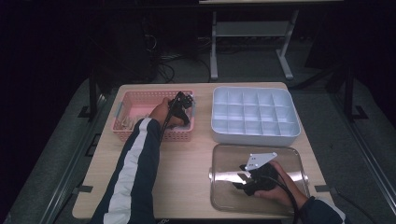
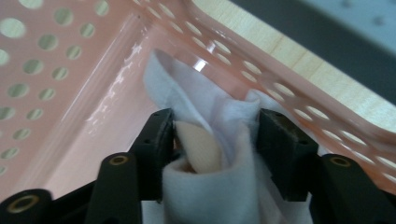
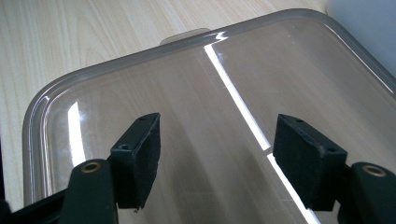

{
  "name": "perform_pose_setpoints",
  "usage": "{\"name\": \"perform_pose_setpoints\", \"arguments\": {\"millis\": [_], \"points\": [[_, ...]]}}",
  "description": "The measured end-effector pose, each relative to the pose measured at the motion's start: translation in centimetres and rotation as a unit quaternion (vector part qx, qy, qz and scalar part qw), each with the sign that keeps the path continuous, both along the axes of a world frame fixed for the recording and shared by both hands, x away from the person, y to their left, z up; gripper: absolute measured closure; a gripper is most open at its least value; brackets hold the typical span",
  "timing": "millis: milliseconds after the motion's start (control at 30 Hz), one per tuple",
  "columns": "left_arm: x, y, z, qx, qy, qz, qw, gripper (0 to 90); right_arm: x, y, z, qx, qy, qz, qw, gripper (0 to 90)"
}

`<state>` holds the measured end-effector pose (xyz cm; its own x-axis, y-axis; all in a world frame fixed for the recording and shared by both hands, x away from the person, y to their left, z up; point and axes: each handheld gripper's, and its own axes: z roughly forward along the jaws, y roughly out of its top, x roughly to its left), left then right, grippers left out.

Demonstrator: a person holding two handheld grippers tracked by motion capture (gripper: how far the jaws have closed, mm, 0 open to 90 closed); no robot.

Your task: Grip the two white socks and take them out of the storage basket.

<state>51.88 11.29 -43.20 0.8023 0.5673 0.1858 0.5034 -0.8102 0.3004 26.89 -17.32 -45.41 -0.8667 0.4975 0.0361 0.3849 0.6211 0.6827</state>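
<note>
A pink perforated basket (image 1: 140,95) stands at the table's back left. My left gripper (image 1: 183,101) reaches down into its right end. In the left gripper view its jaws (image 2: 212,128) stand apart on either side of a bunched white cloth (image 2: 187,93), and the fabric fills the gap and touches both pads. A beige piece (image 2: 201,147) sits tucked in the cloth against the left pad. The basket wall (image 2: 70,70) rises close behind. My right gripper (image 1: 239,179) rests over a clear plastic lid (image 1: 233,154), jaws (image 3: 215,154) open with nothing between them above the lid (image 3: 187,79).
A white tray (image 1: 254,136) with several empty compartments stands at the back right, just beyond the lid. Some pale small items (image 1: 125,122) lie at the basket's left end. Bare wooden table (image 1: 187,172) lies between the two arms.
</note>
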Motion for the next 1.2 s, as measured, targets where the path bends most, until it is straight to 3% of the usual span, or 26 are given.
{"name": "perform_pose_setpoints", "arguments": {"millis": [100, 167, 267, 467, 533, 633, 733, 800, 867, 1067, 1133, 1200], "points": [[0.1, 0.1, 0.0, -0.005, 0.01, 0.001, 0.9999, 52.1, 0.0, 0.0, 0.0, 0.0, 0.0, 0.001, 1.0, 31.5], [0.0, 0.2, 0.1, -0.005, 0.017, -0.005, 0.9998, 70.2, 0.0, 0.0, -0.1, -0.003, 0.0, 0.002, 1.0, 31.5], [-0.2, 0.3, 0.1, 0.001, 0.014, -0.01, 0.9998, 76.7, -0.1, 0.1, -0.1, -0.006, 0.002, 0.003, 1.0, 31.4], [-0.7, 0.8, 1.9, -0.03, -0.024, -0.017, 0.9991, 77.6, 0.0, -0.1, 0.0, -0.004, 0.0, 0.001, 1.0, 31.4], [-0.9, 1.1, 2.8, -0.057, -0.047, -0.009, 0.9972, 77.8, 0.0, 0.0, 0.0, -0.003, -0.001, 0.0, 1.0, 31.4], [-1.4, 1.7, 4.3, -0.078, -0.072, -0.005, 0.9943, 77.7, -0.2, 0.0, 0.0, -0.003, -0.002, 0.001, 1.0, 31.4], [-1.6, 2.3, 5.5, -0.1, -0.082, -0.002, 0.9916, 77.8, -0.2, 0.1, 0.1, -0.003, -0.003, 0.002, 1.0, 31.4], [-1.9, 2.7, 6.3, -0.12, -0.1, 0.005, 0.9876, 78.0, -0.2, 0.2, 0.1, -0.003, -0.001, 0.003, 1.0, 31.4], [-2.1, 3.2, 7.2, -0.152, -0.096, 0.008, 0.9836, 77.7, -0.2, 0.2, 0.1, -0.002, -0.002, 0.002, 1.0, 31.4], [-2.7, 3.8, 8.0, -0.158, -0.113, 0.009, 0.9809, 77.6, -0.3, 0.4, 0.1, -0.002, -0.003, 0.005, 1.0, 31.6], [-2.8, 3.9, 8.3, -0.167, -0.116, 0.008, 0.979, 77.3, -0.3, 0.4, 0.1, -0.001, -0.002, 0.004, 1.0, 31.5], [-2.9, 4.3, 8.7, -0.183, -0.126, 0.014, 0.9749, 76.9, -0.3, 0.4, 0.1, -0.002, -0.001, 0.004, 1.0, 31.5]]}}
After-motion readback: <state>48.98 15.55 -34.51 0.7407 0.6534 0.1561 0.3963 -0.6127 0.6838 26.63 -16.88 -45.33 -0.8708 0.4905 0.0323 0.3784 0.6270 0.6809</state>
